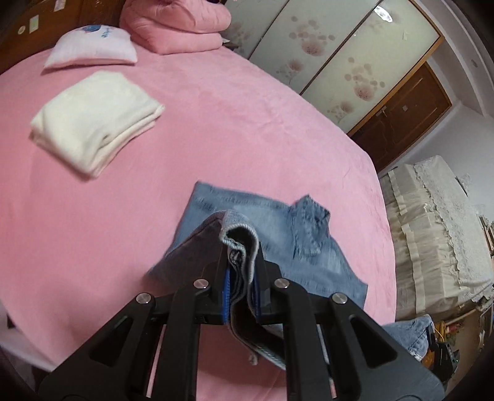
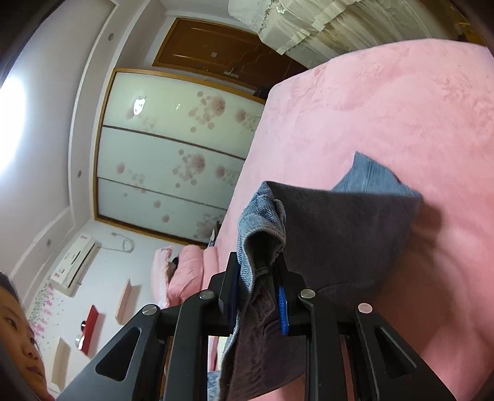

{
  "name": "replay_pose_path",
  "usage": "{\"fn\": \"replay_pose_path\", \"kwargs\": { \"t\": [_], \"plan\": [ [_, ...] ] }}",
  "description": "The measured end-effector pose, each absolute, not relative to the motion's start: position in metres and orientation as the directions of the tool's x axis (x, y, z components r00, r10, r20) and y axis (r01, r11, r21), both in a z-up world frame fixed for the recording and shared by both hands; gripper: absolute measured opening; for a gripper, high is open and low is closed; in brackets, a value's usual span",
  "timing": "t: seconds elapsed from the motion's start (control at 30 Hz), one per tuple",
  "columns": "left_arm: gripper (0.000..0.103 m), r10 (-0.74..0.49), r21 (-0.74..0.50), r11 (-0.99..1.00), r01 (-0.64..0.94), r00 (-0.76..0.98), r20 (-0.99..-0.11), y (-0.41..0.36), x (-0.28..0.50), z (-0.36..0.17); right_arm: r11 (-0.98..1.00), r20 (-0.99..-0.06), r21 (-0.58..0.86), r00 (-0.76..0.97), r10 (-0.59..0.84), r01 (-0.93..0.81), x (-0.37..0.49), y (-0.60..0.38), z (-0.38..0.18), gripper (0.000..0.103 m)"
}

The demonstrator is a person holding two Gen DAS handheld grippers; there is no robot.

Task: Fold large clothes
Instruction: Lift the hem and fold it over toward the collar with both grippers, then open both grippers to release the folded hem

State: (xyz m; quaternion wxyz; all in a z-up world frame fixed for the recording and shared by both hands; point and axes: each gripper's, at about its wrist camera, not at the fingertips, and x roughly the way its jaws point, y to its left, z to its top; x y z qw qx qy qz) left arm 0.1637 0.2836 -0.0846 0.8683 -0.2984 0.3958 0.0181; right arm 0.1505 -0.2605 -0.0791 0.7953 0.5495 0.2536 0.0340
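A pair of blue jeans (image 1: 278, 234) lies partly on the pink bed (image 1: 154, 185), its lower part lifted off the sheet. My left gripper (image 1: 240, 262) is shut on a folded hem edge of the jeans, held above the bed. In the right wrist view my right gripper (image 2: 259, 262) is shut on another edge of the jeans (image 2: 345, 228), whose grey inner side faces the camera and hangs over the bed (image 2: 401, 123). The cloth stretches between the two grippers.
A folded white garment (image 1: 92, 123) lies at the left of the bed, with a white pillow (image 1: 92, 46) and a folded pink quilt (image 1: 176, 27) behind it. A wardrobe with flowered sliding doors (image 1: 339, 61) stands past the bed's far edge. A person's face (image 2: 18, 339) shows at the lower left.
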Motion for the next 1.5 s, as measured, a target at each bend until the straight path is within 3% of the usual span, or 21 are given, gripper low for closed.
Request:
{"fn": "replay_pose_path", "kwargs": {
  "t": [0.3,0.6,0.67,0.83,0.97,1.0,1.1,1.23,1.33,1.4,1.43,1.47,1.5],
  "plan": [
    [0.008,-0.165,-0.504,0.797,-0.333,0.682,-0.712,0.26,0.293,-0.13,0.285,-0.369,0.916,0.874,0.316,0.284,0.258,-0.286,-0.134,0.019],
    [0.009,-0.099,-0.371,0.834,-0.409,0.55,-0.829,0.235,0.396,-0.211,0.427,-0.554,0.803,0.785,0.278,0.415,0.361,-0.31,-0.196,0.019],
    [0.009,-0.089,-0.349,0.827,-0.442,0.51,-0.856,0.234,0.405,-0.234,0.512,-0.58,0.754,0.783,0.224,0.412,0.376,-0.322,-0.202,0.005],
    [0.024,-0.008,-0.225,0.847,-0.482,0.412,-0.911,0.221,0.427,-0.273,0.63,-0.655,0.672,0.71,0.259,0.389,0.426,-0.319,-0.217,0.004],
    [0.061,0.052,-0.155,0.878,-0.453,0.413,-0.909,0.211,0.429,-0.264,0.717,-0.713,0.596,0.65,0.264,0.362,0.438,-0.303,-0.214,0.004],
    [0.065,0.078,-0.135,0.888,-0.44,0.433,-0.898,0.208,0.428,-0.257,0.74,-0.737,0.562,0.631,0.245,0.369,0.442,-0.3,-0.215,0.004],
    [0.068,0.102,-0.089,0.923,-0.374,0.462,-0.881,0.201,0.421,-0.243,0.81,-0.812,0.452,0.55,0.198,0.375,0.443,-0.295,-0.221,0.012],
    [0.068,0.085,-0.051,0.953,-0.299,0.424,-0.902,0.184,0.412,-0.248,0.847,-0.882,0.359,0.44,0.17,0.392,0.446,-0.296,-0.239,0.041],
    [0.068,0.038,-0.071,0.966,-0.249,0.407,-0.913,0.169,0.398,-0.257,0.862,-0.911,0.329,0.37,0.182,0.385,0.445,-0.298,-0.26,0.041],
    [0.068,-0.003,-0.096,0.972,-0.213,0.398,-0.917,0.16,0.389,-0.264,0.877,-0.908,0.327,0.375,0.188,0.352,0.444,-0.3,-0.294,0.036],
    [0.068,-0.019,-0.104,0.975,-0.198,0.391,-0.92,0.155,0.386,-0.267,0.876,-0.903,0.334,0.386,0.191,0.347,0.439,-0.301,-0.298,0.01],
    [0.068,-0.032,-0.112,0.976,-0.187,0.383,-0.923,0.149,0.384,-0.269,0.868,-0.896,0.357,0.389,0.214,0.345,0.435,-0.302,-0.299,0.001],
    [0.068,-0.054,-0.128,0.976,-0.175,0.373,-0.926,0.144,0.38,-0.273,0.852,-0.886,0.394,0.388,0.253,0.344,0.425,-0.302,-0.301,0.0]
  ]
}}
